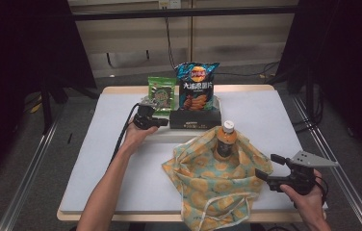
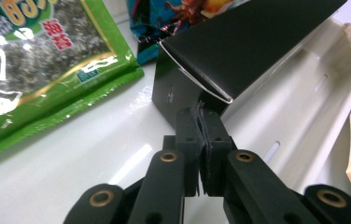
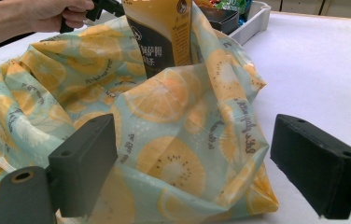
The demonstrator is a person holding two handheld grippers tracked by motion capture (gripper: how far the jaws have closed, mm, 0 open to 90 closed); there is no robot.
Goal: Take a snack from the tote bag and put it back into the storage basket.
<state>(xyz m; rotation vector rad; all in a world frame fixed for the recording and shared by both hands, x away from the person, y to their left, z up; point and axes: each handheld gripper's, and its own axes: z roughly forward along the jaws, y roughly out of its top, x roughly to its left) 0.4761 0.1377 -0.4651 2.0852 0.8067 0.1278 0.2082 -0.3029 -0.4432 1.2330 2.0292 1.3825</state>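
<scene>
A black box [image 1: 194, 117] lies in a white tray [image 1: 188, 131] at the back of the table. My left gripper [image 1: 162, 122] is at the box's left end. In the left gripper view its pads [image 2: 192, 135] are shut together, right at the near corner of the black box [image 2: 239, 46]; whether they pinch its edge I cannot tell. An orange drink bottle [image 1: 226, 139] stands upright in a lemon-print cloth bag [image 1: 213, 183]. My right gripper [image 1: 268, 167] is at the bag's right side. Its jaws are wide open around the bag's corner [image 3: 164, 107] without pressing it, below the bottle [image 3: 164, 32].
A green snack pack [image 1: 161, 94] and a blue crisp bag [image 1: 197, 86] stand behind the tray. The green pack [image 2: 38, 60] lies close to the left jaws. Bare white table [image 1: 275, 120] lies right of the bag, and its front edge is near the bag's bottom.
</scene>
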